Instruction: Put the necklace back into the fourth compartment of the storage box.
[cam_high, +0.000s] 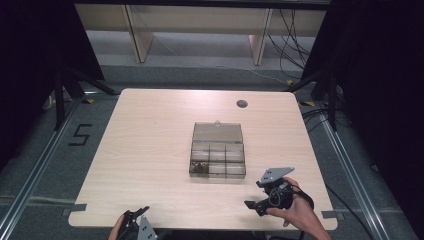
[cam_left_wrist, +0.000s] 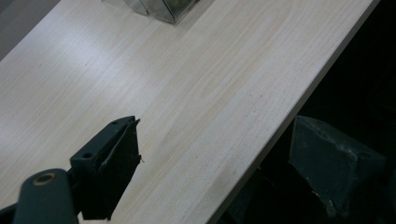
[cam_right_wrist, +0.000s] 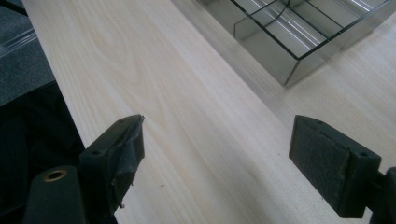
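Mid-table sits the clear compartment box (cam_high: 218, 156), lid flipped back for access; right gripper (cam_high: 260, 194) hangs just beside it, jaws wide, empty; left gripper (cam_high: 137, 215) waits at the near edge, also wide.

text: "5" (cam_high: 80, 135) | made of: black tape strips | stands on: grey floor, left of the table (cam_high: 150, 130)
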